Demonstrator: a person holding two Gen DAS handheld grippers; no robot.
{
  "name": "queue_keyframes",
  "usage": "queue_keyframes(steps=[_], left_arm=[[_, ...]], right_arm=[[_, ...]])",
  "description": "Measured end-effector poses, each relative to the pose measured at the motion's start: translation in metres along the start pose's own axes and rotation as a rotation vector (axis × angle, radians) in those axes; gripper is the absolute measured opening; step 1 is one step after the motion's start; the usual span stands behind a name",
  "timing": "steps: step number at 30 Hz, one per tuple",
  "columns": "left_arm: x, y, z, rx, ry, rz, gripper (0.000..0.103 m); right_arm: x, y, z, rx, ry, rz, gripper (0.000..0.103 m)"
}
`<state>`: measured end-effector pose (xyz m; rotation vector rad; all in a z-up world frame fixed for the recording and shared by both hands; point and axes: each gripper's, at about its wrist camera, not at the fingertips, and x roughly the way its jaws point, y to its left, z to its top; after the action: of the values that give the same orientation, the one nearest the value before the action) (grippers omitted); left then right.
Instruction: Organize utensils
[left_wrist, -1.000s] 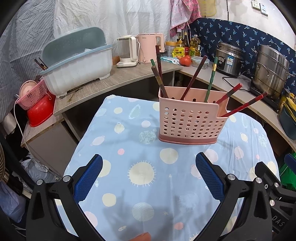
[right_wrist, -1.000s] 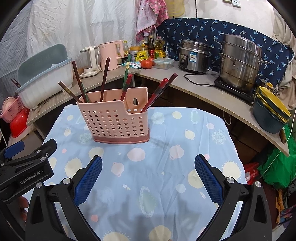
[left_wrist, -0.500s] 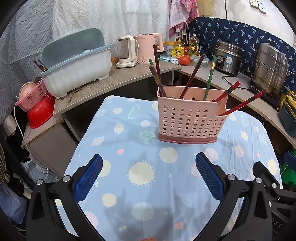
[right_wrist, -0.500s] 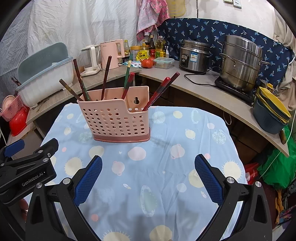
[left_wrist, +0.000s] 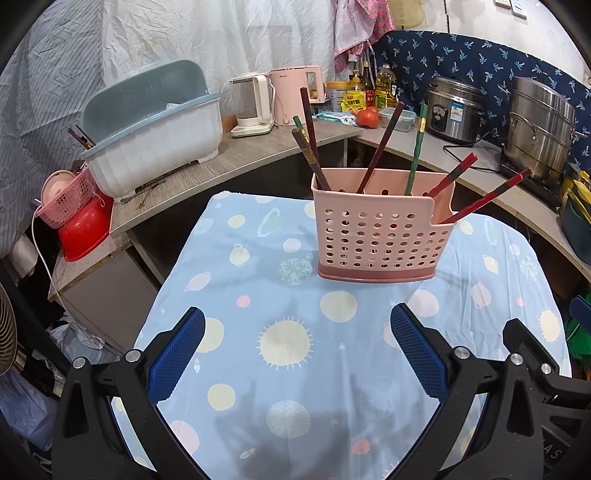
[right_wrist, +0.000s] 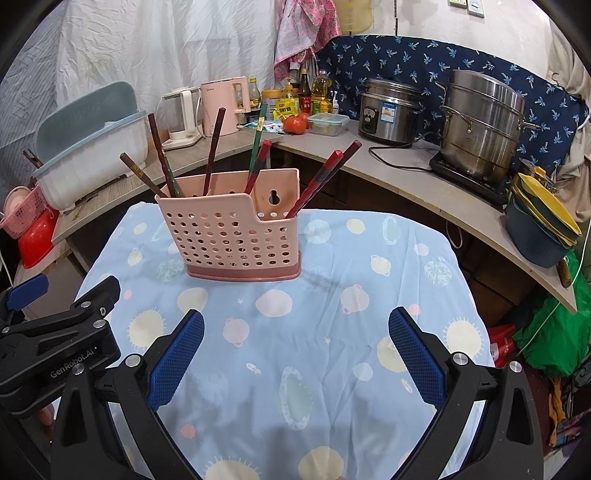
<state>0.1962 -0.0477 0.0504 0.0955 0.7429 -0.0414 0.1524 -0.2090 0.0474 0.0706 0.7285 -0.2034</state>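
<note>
A pink perforated utensil holder (left_wrist: 380, 236) stands upright on the blue patterned tablecloth (left_wrist: 288, 369); it also shows in the right wrist view (right_wrist: 232, 240). Several chopsticks stand in it: dark brown ones (left_wrist: 308, 155), a green one (left_wrist: 415, 151) and red ones (left_wrist: 484, 197). My left gripper (left_wrist: 297, 347) is open and empty, low over the cloth, well short of the holder. My right gripper (right_wrist: 295, 347) is open and empty too, beside the left one, whose black body (right_wrist: 55, 343) shows at its left.
A curved counter behind the table carries a white dish tub (left_wrist: 155, 147), kettles (left_wrist: 291, 94), a rice cooker (right_wrist: 389, 110) and a steel steamer pot (right_wrist: 480, 129). Stacked bowls (right_wrist: 543, 229) sit at the right. A red basin (left_wrist: 83, 232) sits at the left.
Both grippers have drifted back slightly from the holder. Nothing was picked up or released; the chopsticks stay in the holder.
</note>
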Motion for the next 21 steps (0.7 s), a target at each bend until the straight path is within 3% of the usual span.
queue_keyframes(steps=[21], left_arm=[[0.0003, 0.0041, 0.0021, -0.016, 0.006, 0.003, 0.096]], right_arm=[[0.0007, 0.0004, 0.0001, 0.000, 0.000, -0.007, 0.097]])
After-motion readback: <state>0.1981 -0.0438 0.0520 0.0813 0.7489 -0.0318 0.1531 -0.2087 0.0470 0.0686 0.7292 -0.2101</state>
